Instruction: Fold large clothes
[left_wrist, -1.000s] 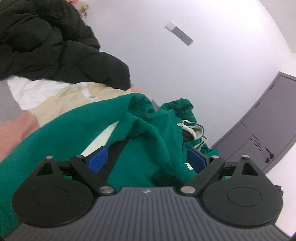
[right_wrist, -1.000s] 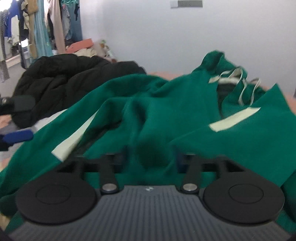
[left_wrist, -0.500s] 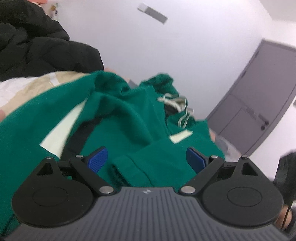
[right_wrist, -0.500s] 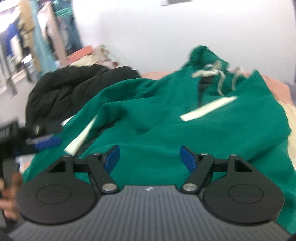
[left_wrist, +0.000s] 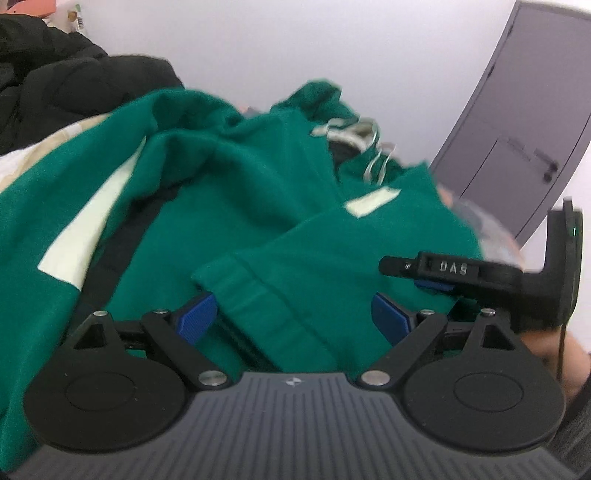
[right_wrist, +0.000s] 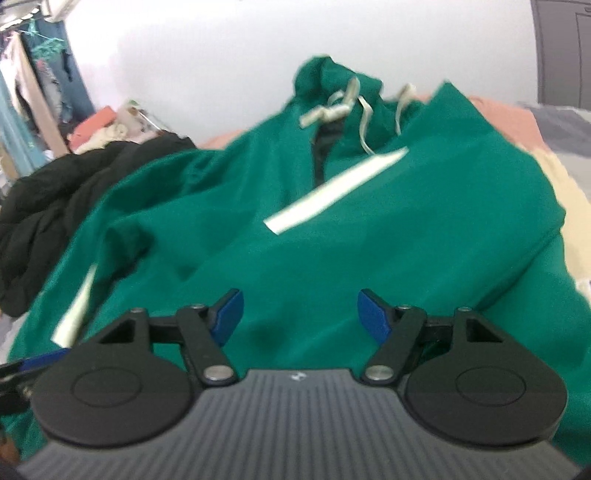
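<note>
A green hoodie (left_wrist: 258, 206) with cream stripes and pale drawstrings lies spread and rumpled on the bed, and it also fills the right wrist view (right_wrist: 369, 240). My left gripper (left_wrist: 293, 317) hangs open just over it, and a ribbed green cuff (left_wrist: 258, 295) lies between its blue pads without being pinched. My right gripper (right_wrist: 301, 317) is open above the hoodie's flat front, its jaws closing, with only fabric below them. In the left wrist view the right gripper (left_wrist: 424, 273) reaches in from the right over the hoodie's edge.
A black puffy jacket (left_wrist: 55, 85) is heaped to the left of the hoodie (right_wrist: 55, 199). Pink, cream and grey bedding (right_wrist: 517, 114) shows on the right. A grey door (left_wrist: 517, 129) stands by the white wall, and hanging clothes (right_wrist: 29, 92) are at the far left.
Both grippers have dropped closer to the hoodie and rolled. Fabric that covered the right fingers is gone and its pads show. The right gripper has entered the left view, and a cuff now lies between the left pads.
</note>
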